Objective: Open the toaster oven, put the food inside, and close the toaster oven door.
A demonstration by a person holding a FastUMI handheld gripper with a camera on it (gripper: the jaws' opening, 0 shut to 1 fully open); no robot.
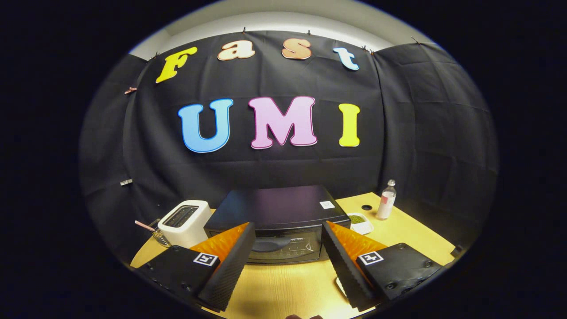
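Note:
A black toaster oven [279,210] stands on the wooden table just beyond my fingers, its door shut and its curved handle [270,243] showing between them. My gripper [288,235] is open and holds nothing, with its fingertips [246,232] on either side of the oven's front, well above the table. A small white dish with green food [359,220] sits at the oven's right side, partly hidden behind the right finger.
A white slot toaster [184,221] stands left of the oven, with a glass holding a striped straw [153,232] beside it. A clear bottle [386,200] stands at the back right near a round hole [366,207] in the table [288,288]. Black cloth walls close in the booth.

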